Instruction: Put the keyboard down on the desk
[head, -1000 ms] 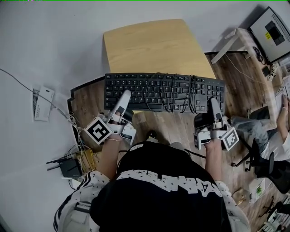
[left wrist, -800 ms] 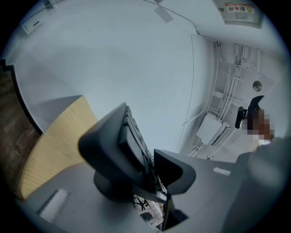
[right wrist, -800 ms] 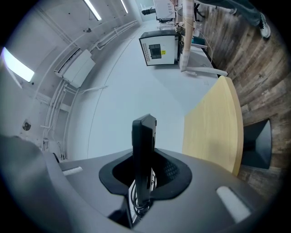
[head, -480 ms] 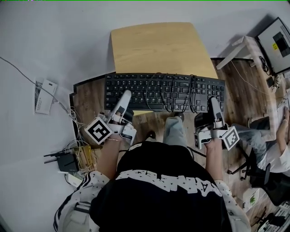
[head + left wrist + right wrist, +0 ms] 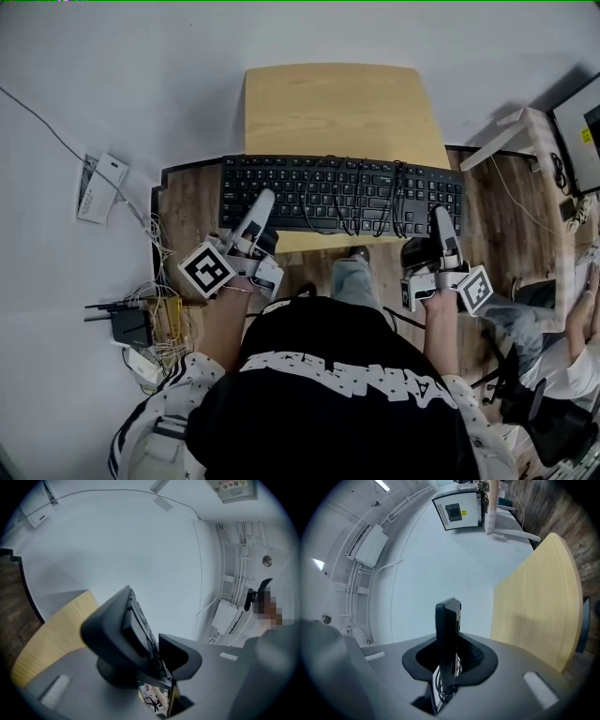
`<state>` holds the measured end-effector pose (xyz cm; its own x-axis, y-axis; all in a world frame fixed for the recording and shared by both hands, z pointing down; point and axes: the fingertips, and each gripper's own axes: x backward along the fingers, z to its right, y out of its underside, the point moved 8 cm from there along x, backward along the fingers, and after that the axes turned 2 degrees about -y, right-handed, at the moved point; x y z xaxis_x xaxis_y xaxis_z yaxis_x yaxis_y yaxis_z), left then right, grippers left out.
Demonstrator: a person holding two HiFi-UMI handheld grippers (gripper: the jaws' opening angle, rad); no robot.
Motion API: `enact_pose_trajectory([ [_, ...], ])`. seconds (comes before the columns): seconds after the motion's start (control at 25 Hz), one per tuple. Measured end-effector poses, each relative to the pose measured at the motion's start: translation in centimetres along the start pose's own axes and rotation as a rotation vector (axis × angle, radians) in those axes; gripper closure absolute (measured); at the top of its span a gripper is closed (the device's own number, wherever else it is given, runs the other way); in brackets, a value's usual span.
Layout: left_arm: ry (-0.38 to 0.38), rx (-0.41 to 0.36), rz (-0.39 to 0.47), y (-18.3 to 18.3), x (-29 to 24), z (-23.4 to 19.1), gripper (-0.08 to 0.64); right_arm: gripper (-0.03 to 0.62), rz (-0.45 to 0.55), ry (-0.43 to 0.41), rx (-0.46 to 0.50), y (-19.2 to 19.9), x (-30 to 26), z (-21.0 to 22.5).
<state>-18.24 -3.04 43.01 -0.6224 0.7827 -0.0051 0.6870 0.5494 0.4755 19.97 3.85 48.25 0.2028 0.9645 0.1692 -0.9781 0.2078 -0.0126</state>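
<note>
A black keyboard point(image 5: 342, 194) with its cable wound round it is held flat and crosswise over the front part of the light wooden desk point(image 5: 337, 108). Whether it touches the desk I cannot tell. My left gripper point(image 5: 263, 204) is shut on the keyboard's near edge toward its left end. My right gripper point(image 5: 441, 220) is shut on the near edge at its right end. In the left gripper view the keyboard point(image 5: 136, 625) runs edge-on between the jaws of the left gripper point(image 5: 152, 651), with the desk point(image 5: 51, 639) beyond it. In the right gripper view the keyboard point(image 5: 447, 625) stands edge-on in the right gripper point(image 5: 449, 660), beside the desk point(image 5: 539, 597).
A router with tangled cables point(image 5: 131, 328) and a white box point(image 5: 98, 187) lie on the floor at left. At right are a white table leg point(image 5: 502, 141), a monitor point(image 5: 586, 108) and a seated person point(image 5: 572, 352). The person's leg point(image 5: 354, 277) is below the keyboard.
The desk now sits further right and lower in the head view, more centred behind the keyboard. The person's leg has come forward under the keyboard. Both grips look the same.
</note>
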Motion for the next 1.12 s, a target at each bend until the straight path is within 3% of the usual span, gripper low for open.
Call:
enact_pose_trajectory([
  [0.88, -0.042, -0.072, 0.145, 3.4, 2.4, 0.8, 0.449, 0.509, -0.137, -0.077, -0.043, -1.9, -1.2, 2.7],
  [1.0, -0.065, -0.05, 0.148, 2.9, 3.7, 1.7, 0.449, 0.508, -0.147, -0.052, -0.047, -1.0, -0.9, 1.4],
  [1.12, -0.025, -0.018, 0.165, 1.1, 4.9, 4.3, 0.449, 0.508, -0.154, -0.059, 0.007, -0.1, -1.2, -3.8],
])
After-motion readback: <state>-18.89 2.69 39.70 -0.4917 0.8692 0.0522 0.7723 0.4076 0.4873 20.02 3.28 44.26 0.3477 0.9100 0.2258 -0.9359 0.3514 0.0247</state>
